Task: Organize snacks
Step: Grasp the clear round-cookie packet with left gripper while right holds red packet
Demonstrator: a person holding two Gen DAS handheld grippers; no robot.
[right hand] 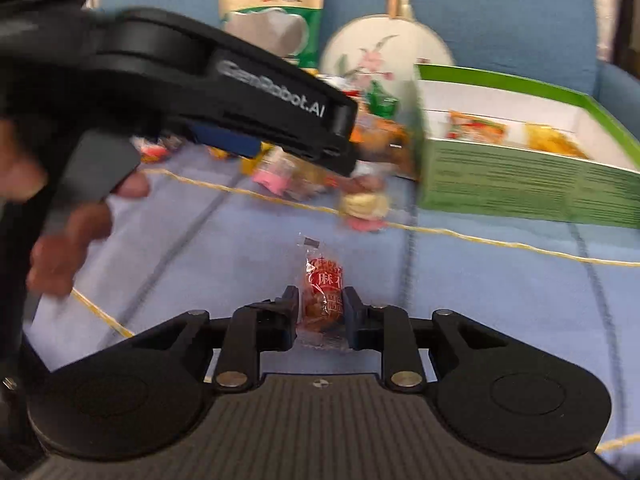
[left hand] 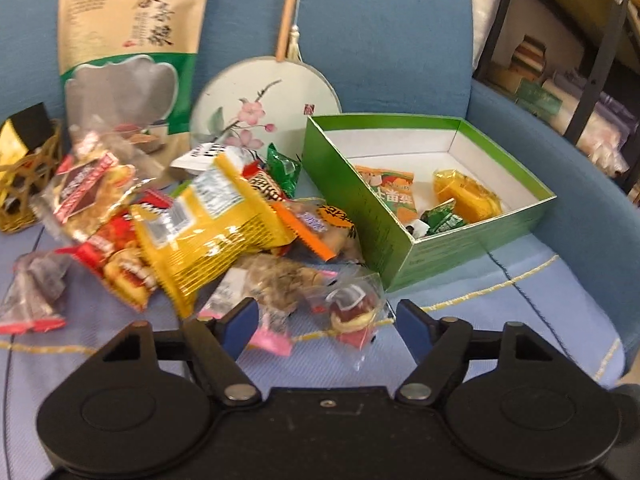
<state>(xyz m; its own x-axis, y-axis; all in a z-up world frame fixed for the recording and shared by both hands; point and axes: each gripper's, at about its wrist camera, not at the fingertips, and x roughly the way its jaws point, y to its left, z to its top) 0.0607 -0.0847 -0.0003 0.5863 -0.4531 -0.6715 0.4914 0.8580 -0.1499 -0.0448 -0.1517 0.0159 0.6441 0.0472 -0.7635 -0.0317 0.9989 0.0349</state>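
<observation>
On the pale blue cushion [left hand: 500, 300] lies a heap of snack packets, topped by a yellow packet [left hand: 208, 220]. To its right stands an open green box [left hand: 360, 208] holding an orange-green packet [left hand: 390, 192], a yellow jelly [left hand: 464, 196] and a small green packet [left hand: 444, 220]. My left gripper [left hand: 326, 314] is open at the heap's near edge, with a clear packet of red-yellow snack [left hand: 352, 312] lying loose between its tips. My right gripper [right hand: 321, 312] is shut on a clear packet with red print [right hand: 323, 292], low over the cushion. The green box [right hand: 520, 184] is beyond it to the right.
A tall tan-and-green pouch [left hand: 128, 40] and a round painted fan [left hand: 260, 108] lean on the blue chair back [left hand: 380, 40]. A woven gold basket [left hand: 24, 184] sits at far left. The left gripper's black body [right hand: 240, 80] and a hand [right hand: 68, 240] cross the right wrist view.
</observation>
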